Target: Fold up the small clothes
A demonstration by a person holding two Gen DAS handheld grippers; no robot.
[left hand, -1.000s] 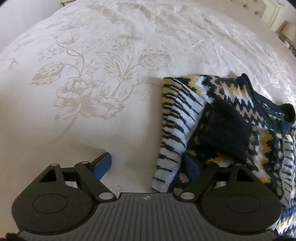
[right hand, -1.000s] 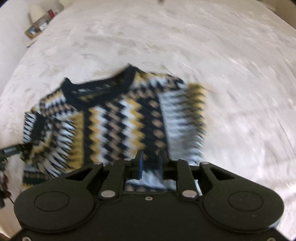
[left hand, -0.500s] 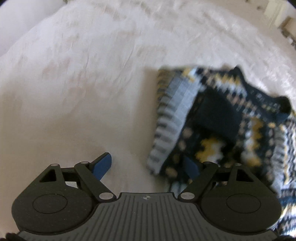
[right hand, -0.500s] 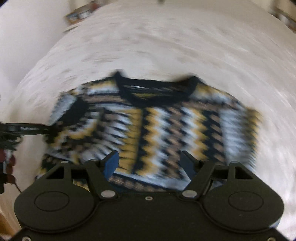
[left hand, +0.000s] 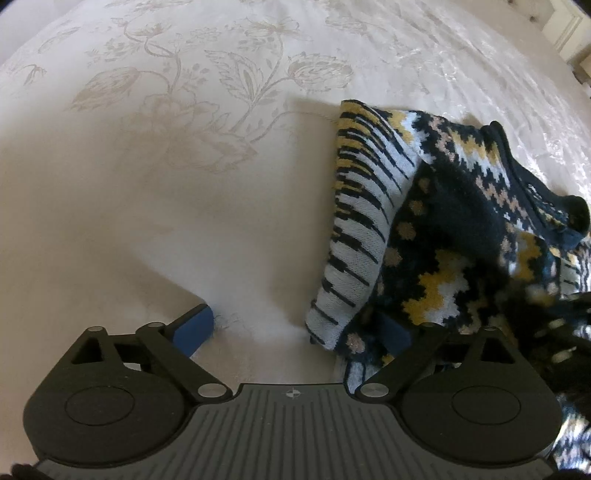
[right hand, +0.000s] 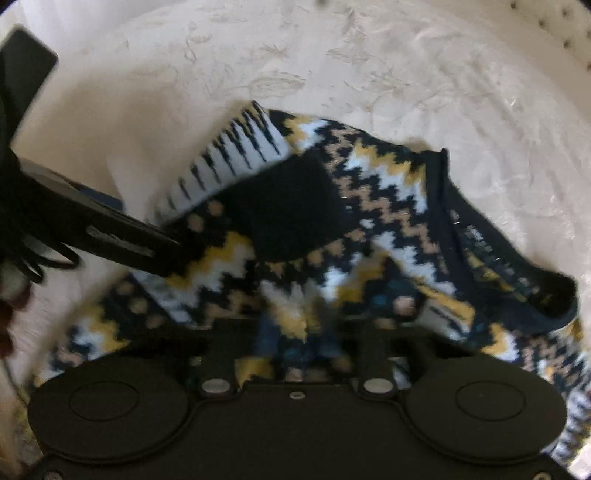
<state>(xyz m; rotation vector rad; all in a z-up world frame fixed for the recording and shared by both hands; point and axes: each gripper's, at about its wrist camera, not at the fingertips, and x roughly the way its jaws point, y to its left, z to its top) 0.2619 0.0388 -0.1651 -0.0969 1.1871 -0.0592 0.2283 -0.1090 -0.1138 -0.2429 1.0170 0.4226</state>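
A small knitted sweater (left hand: pixel 443 229) in navy, yellow and white lies bunched on the bed, its sleeve with a navy cuff (right hand: pixel 291 210) folded across the body. My left gripper (left hand: pixel 295 328) stands at the sweater's left edge with its jaws opening wide. One blue pad (left hand: pixel 194 328) rests on bare bedspread and the other is at the knit's corner, gripping nothing. It also shows as a black arm, the left gripper (right hand: pixel 110 229), in the right wrist view. My right gripper (right hand: pixel 295 332) is shut on a blurred bunch of the sweater (right hand: pixel 388 206) near the collar side.
A cream bedspread (left hand: pixel 184 147) with a woven flower pattern stretches left of and beyond the sweater. A tufted headboard (right hand: pixel 554 33) rises at the far right. Black cable loops (right hand: pixel 40 258) hang by the left gripper's body.
The right gripper swept across the sweater, opened, then shut on its fabric, and the sweater is now bunched instead of flat. The left gripper stayed put and its jaws spread wider.
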